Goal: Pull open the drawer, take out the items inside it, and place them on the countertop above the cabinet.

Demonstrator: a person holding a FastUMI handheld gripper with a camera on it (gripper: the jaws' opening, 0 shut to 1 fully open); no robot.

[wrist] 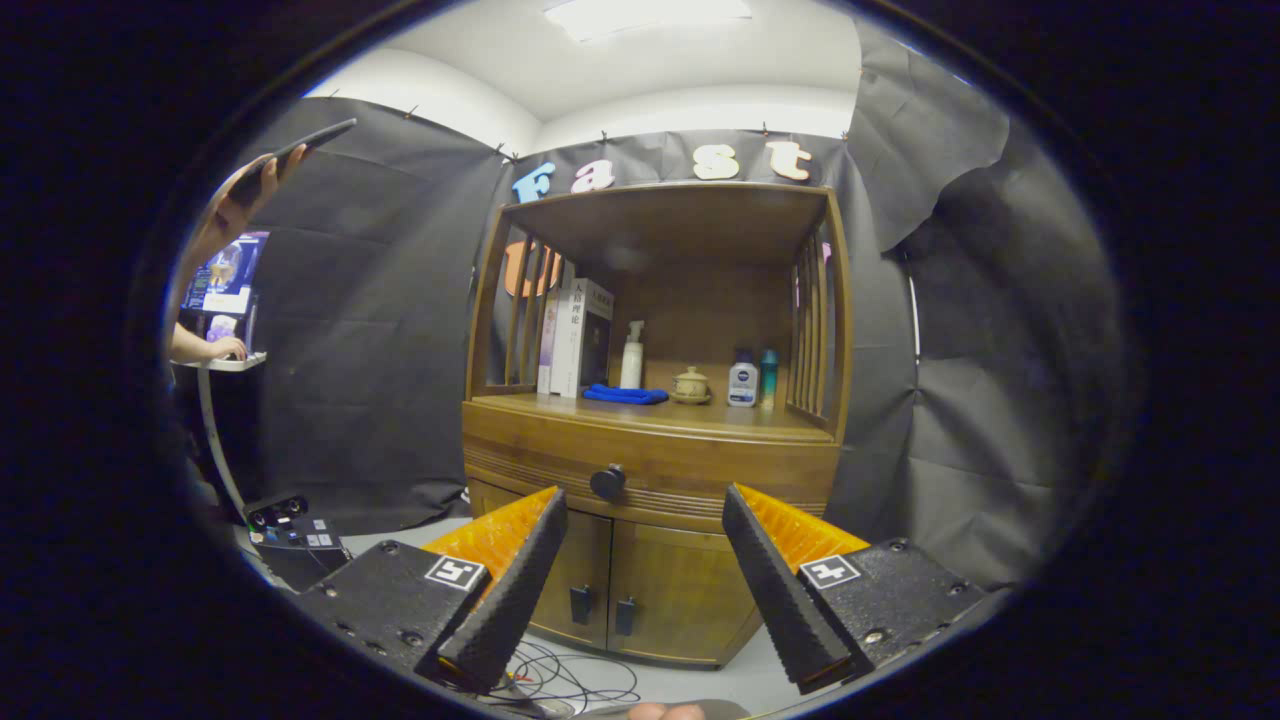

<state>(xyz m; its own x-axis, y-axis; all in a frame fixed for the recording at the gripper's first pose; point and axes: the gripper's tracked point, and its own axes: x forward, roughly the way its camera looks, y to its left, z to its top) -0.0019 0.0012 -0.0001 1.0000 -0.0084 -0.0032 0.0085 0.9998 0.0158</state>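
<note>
Drawer (650, 462), shut under the countertop (640, 410) of the wooden cabinet (660, 580), sits beyond the gripper (645, 500), whose fingers are spread wide and empty, seemingly lined up to approach its dark knob (607, 482).

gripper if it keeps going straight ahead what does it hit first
Likely the wooden cabinet's closed drawer front, near its dark round knob. The open gripper stands well short; depth is unclear.
</note>
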